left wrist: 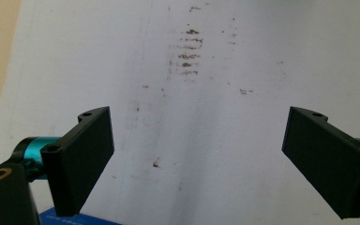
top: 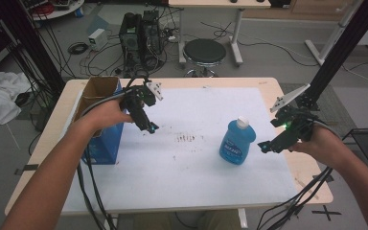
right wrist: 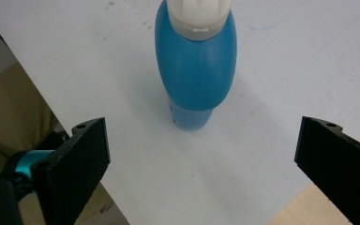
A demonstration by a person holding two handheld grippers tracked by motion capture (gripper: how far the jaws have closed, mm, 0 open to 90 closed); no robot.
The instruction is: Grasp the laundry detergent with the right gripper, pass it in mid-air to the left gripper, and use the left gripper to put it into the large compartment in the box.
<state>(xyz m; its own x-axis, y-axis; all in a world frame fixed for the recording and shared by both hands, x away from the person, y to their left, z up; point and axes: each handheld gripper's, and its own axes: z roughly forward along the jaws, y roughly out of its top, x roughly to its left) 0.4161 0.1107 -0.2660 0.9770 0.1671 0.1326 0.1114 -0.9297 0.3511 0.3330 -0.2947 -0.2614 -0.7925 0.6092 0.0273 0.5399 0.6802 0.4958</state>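
Bottle point(top: 237, 142) stands upright on the sheet point(top: 187, 158), at 9 o'clock from your empty, wide-open right gripper point(top: 268, 145); it's probably smooth, slippery, liquid-heavy plastic, so clamp the broad body below the cap point(top: 242, 122).

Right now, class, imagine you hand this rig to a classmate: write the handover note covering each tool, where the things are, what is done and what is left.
Left tool: open, holding nothing, above the white mat just right of the blue cardboard box, which stands open-topped at the table's left edge.
Right tool: open, holding nothing, aimed at the blue bottle from its right, a gap between them.
Bottle: upright on the mat, white cap on, untouched.
Done: nothing gripped so far.
Left: probably close the right tool on the bottle and carry it, perhaps to the box.
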